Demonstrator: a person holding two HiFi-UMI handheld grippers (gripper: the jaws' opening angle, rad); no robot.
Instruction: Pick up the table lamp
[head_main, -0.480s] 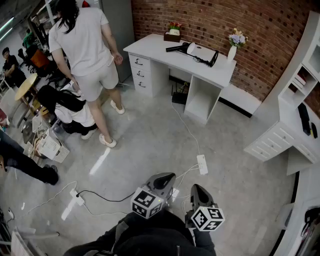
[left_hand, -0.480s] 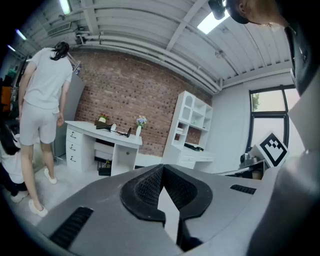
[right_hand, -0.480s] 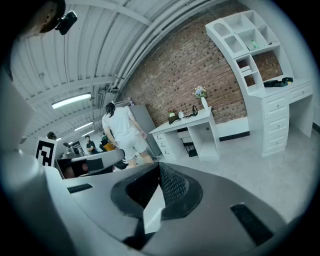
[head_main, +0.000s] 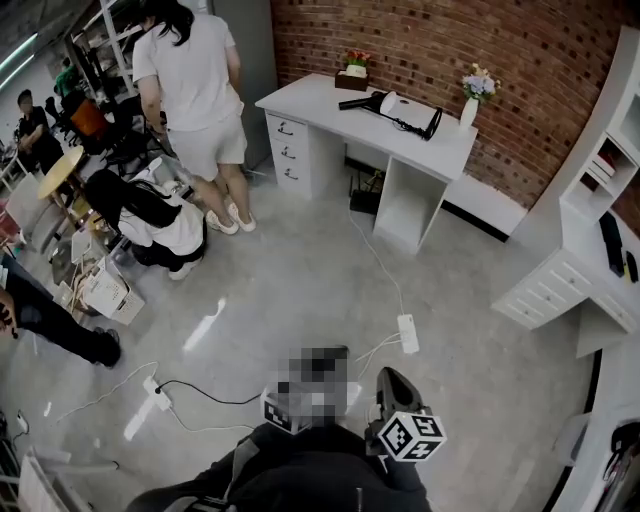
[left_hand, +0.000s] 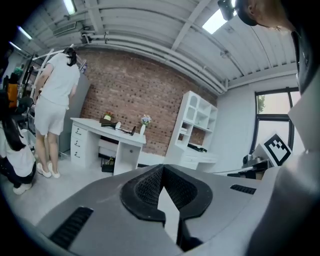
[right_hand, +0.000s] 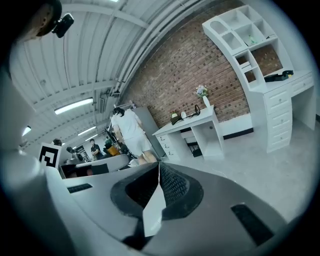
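Well, lamp (head_main: 395, 105): it is lying on its side across the white desk (head_main: 320, 105) by the brick wall, far across the floor from both grippers. Nobody is touching it.
Left gripper (left_hand: 162, 169): its jaws are pressing together with nothing between them, and it is pointing a little downward toward the desk (in the head view a blur patch is covering most of it).
Right gripper (right_hand: 159, 167): this one is likewise closed and empty, riding just beside the left one and close to the holder's body.
Why held so: I am guessing both are being carried tucked in and closed because nothing is within reach, so the walk comes first.
Stage: the approach is looking barely begun, with the lamp well apart from the jaws.
Floor: a power strip (head_main: 407, 333) and its cords are lying between the holder and the desk, so the path is asking for some care.
Bystanders: a standing person (head_main: 195, 80) is facing away just left of the desk, and a crouching person (head_main: 150, 215) is working beside them. Neither is blocking the lamp.
Next move: the jaws are going to need opening before they arrive. The thin black arm is looking easier to pinch than the white head.
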